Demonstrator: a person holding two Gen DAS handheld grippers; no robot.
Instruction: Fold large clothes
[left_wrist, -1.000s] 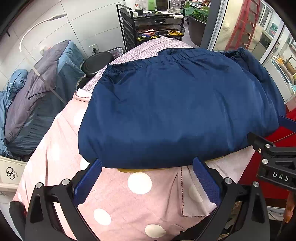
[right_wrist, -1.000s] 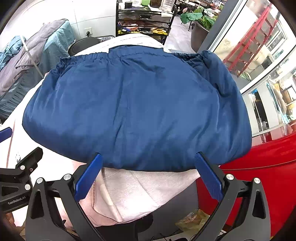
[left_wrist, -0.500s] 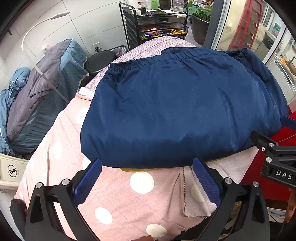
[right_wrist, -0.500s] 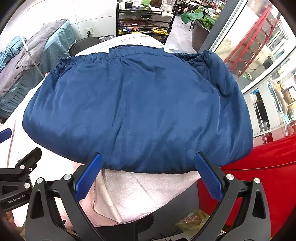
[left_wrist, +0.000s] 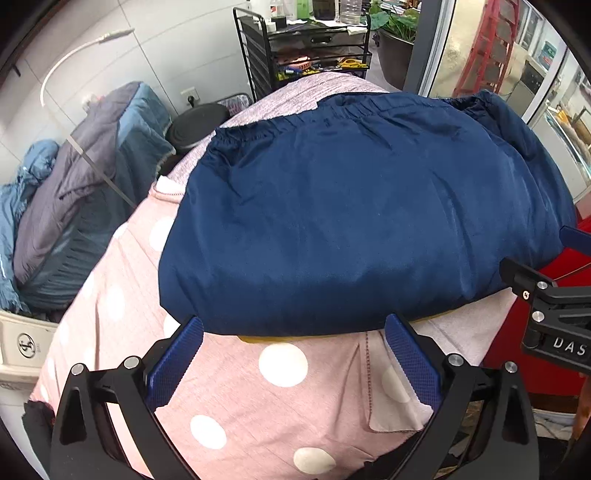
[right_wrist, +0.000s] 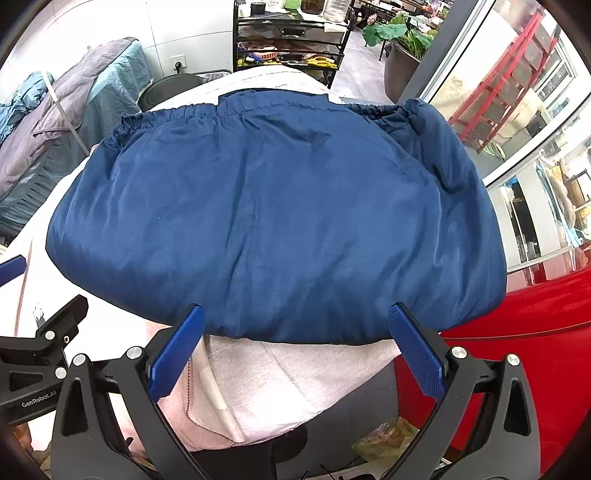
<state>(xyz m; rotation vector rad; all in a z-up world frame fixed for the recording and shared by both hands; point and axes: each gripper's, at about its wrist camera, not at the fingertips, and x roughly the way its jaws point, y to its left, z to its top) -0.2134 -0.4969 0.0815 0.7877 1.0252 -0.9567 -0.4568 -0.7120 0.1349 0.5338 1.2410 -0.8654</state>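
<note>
- One pink polka-dot sheet (left_wrist: 236, 398) covers your work surface.
- Navy garment (left_wrist: 354, 221), elastic hem on the far side, lies folded on it.
- Your left gripper (left_wrist: 293, 356) and right gripper (right_wrist: 295, 341): both spread wide, empty, at the garment's near edge.

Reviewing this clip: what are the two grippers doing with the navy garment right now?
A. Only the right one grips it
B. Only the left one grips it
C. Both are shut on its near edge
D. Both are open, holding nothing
D: the left gripper and right gripper both have their fingers spread wide just short of the navy garment, which lies on the pink polka-dot cloth with no fabric pinched.
</note>
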